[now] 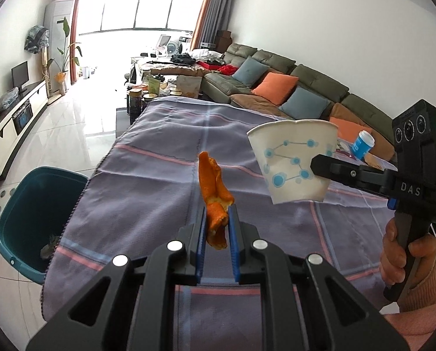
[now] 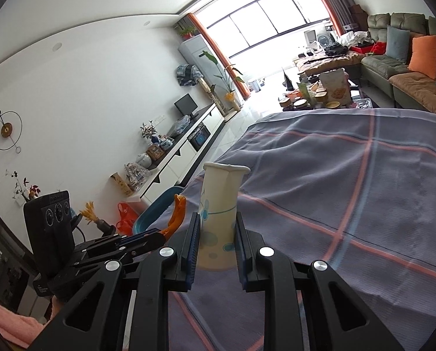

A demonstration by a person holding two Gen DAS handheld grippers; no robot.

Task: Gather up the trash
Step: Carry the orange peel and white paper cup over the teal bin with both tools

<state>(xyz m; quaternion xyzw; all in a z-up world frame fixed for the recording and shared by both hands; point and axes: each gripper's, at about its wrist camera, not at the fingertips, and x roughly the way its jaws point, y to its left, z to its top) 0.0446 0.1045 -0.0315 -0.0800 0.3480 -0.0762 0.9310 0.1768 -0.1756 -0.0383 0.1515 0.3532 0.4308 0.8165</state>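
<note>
Living room, table (image 1: 148,181) under a purple plaid cloth. Left wrist: left gripper (image 1: 217,228) clamps orange peel (image 1: 215,187) above the table's left edge, teal bin (image 1: 22,216) below. Right wrist: right gripper (image 2: 216,242) pinches a squashed paper cup (image 2: 219,201).

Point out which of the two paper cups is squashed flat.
The white cup with blue dots, clamped in the right claw and pinched flat. The other, a blue cup with a white lid beyond it, keeps its round shape.
</note>
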